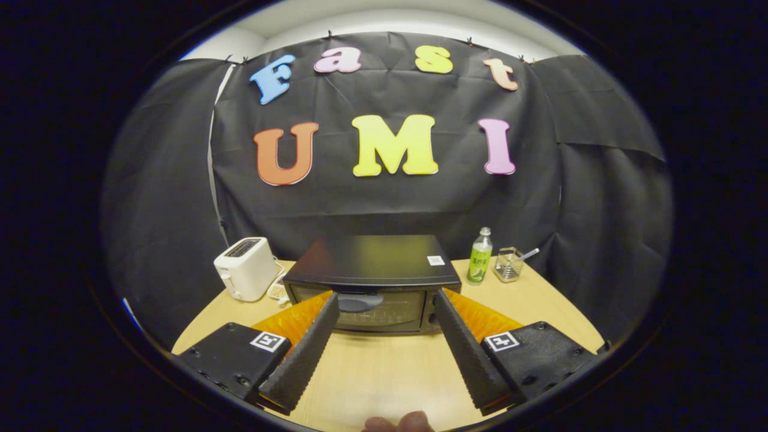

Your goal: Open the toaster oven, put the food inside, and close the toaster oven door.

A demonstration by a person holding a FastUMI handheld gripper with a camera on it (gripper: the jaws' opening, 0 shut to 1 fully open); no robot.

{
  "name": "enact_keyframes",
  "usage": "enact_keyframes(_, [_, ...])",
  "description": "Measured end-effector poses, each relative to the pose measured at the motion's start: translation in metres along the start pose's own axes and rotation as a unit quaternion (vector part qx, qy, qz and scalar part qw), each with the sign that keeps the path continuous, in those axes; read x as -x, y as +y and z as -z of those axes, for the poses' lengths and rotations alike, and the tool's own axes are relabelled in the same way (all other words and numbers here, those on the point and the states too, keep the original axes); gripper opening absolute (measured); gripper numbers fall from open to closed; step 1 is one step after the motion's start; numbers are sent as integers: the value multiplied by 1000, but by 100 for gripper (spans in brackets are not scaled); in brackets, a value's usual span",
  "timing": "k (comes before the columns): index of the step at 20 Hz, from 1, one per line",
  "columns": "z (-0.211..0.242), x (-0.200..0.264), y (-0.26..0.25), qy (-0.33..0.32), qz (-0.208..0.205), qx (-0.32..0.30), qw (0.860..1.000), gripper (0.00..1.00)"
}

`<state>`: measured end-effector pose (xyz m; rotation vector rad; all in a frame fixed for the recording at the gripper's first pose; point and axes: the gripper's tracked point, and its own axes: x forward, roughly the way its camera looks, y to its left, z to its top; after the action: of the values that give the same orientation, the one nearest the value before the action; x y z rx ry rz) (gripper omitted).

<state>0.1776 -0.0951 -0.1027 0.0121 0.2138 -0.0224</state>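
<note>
The gripper (384, 300) is spread wide, its 2 fingers holding nothing, while the toaster oven (372, 282) — door closed — sits on the table (384, 372) just ahead between them.

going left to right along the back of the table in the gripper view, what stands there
white toaster → black toaster oven, door shut → green bottle → wire basket. The gripper is open, its fingers spread just short of the oven's front, holding nothing.
</note>
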Motion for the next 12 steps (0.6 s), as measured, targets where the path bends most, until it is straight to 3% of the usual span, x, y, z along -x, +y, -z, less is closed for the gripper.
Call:
enact_keyframes(6, [32,-99,17,52,-21,-2,998,100])
enact_keyframes(12, [45,-135,34,76,-35,2,996,100])
